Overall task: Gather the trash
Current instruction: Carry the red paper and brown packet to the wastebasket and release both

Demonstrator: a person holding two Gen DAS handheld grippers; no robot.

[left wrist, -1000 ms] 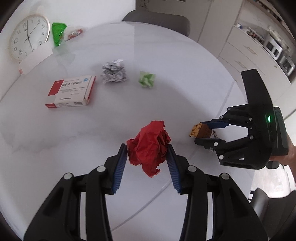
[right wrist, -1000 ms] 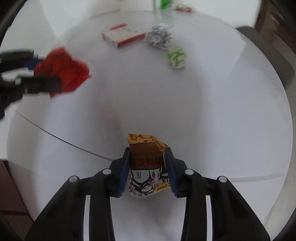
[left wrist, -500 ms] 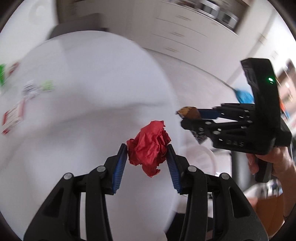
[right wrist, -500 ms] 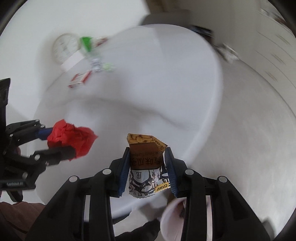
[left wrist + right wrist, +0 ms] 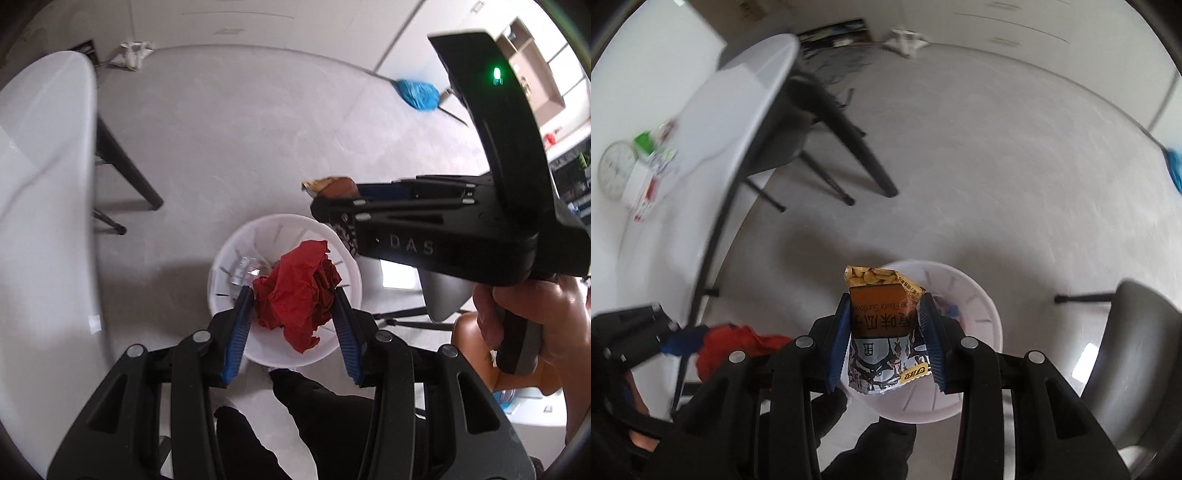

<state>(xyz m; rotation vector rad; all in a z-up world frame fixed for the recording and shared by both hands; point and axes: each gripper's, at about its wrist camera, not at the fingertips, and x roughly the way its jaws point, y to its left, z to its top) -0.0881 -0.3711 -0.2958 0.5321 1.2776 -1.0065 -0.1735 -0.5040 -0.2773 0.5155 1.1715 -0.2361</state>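
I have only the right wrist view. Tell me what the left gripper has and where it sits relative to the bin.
Observer: The left gripper is shut on a crumpled red paper, which shows against the opening of the white bin below.
Operator: Report what lies in the bin under it.
Observer: A crumpled clear wrapper lies inside, beside the left pad; the rest is hidden by the paper.
Operator: Check my right gripper from that side.
Observer: The right gripper grips the snack packet, whose lower end overlaps the bin's right rim rather than its middle.
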